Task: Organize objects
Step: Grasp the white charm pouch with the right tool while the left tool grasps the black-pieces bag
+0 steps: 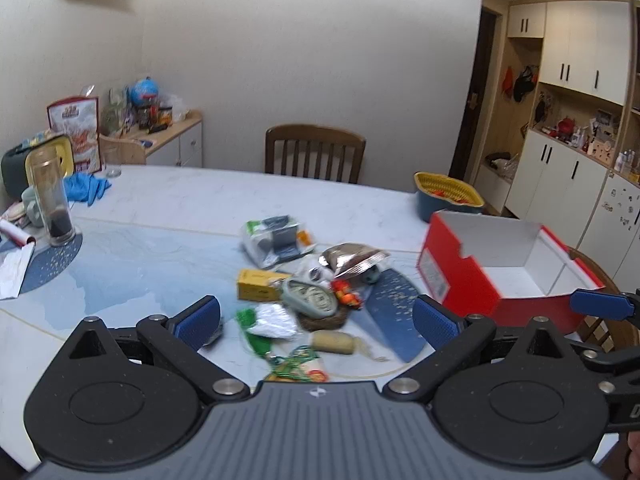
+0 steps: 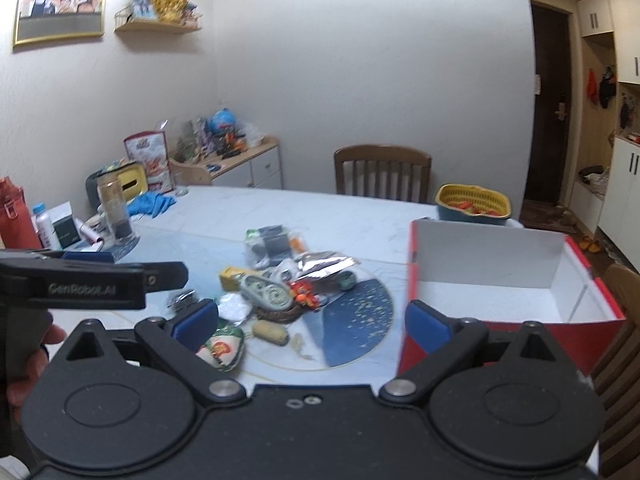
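Observation:
A pile of small objects lies mid-table: a clear packet (image 1: 276, 240), a silver foil bag (image 1: 352, 260), a yellow box (image 1: 256, 285), a grey-green oval case (image 1: 310, 298), a beige roll (image 1: 334, 342) and a green-edged pouch (image 2: 222, 348). An open red box with a white inside (image 1: 508, 276) stands to the right, also in the right wrist view (image 2: 500, 280). My left gripper (image 1: 316, 320) is open and empty above the near side of the pile. My right gripper (image 2: 312, 324) is open and empty between the pile and the red box.
A yellow-and-blue basket (image 1: 448, 194) stands behind the red box. A tall glass (image 1: 50, 196), a blue cloth (image 1: 86, 186) and papers are at the table's left. A wooden chair (image 1: 316, 152) stands at the far side. Blue placemats (image 2: 356, 320) lie on the table.

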Available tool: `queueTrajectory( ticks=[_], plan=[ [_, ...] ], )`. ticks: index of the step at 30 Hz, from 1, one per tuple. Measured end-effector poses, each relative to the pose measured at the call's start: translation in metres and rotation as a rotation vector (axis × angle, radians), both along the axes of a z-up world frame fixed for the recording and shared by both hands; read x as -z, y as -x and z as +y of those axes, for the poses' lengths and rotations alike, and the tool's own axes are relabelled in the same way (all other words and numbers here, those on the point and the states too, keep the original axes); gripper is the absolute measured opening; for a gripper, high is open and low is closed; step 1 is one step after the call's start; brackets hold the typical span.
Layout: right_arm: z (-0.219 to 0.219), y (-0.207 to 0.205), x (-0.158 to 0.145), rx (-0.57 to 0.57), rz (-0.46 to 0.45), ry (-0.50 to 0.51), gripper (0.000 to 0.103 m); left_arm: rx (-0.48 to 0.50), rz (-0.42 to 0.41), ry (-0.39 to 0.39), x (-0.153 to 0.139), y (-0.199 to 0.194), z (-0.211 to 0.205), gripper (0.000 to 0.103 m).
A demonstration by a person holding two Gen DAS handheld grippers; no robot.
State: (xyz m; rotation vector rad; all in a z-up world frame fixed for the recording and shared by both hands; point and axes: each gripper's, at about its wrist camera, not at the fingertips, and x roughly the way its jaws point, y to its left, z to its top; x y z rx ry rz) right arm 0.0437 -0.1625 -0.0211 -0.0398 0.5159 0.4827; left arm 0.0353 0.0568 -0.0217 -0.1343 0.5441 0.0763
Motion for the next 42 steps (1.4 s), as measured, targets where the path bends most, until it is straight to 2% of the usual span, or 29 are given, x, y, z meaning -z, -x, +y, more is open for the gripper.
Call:
queueTrajectory(
  ticks=[6,17,23,34,36,42],
  plan=[
    [0.035,-0.017,0.009,-0.037,0.076,0.017,0.098,-0.004,0.026,-0.018,0.012,-0.022,0.039,0.103],
    [0.106,-0.049,0.043,-0.144,0.237,0.094,0.097,0.086,0.139,-0.030,0.059,-0.076,0.100,0.103],
    [0.139,-0.060,0.064,-0.191,0.292,0.156,0.094,0.137,0.195,-0.019,0.081,-0.096,0.118,0.103],
    [0.164,-0.080,0.093,-0.172,0.375,0.203,0.085,0.179,0.284,-0.033,0.115,-0.124,0.134,0.102],
    [0.166,-0.082,0.097,-0.170,0.389,0.210,0.080,0.187,0.298,-0.034,0.120,-0.129,0.136,0.099],
    [0.174,-0.088,0.104,-0.157,0.402,0.229,0.078,0.206,0.340,-0.022,0.129,-0.140,0.140,0.085]
  ],
)
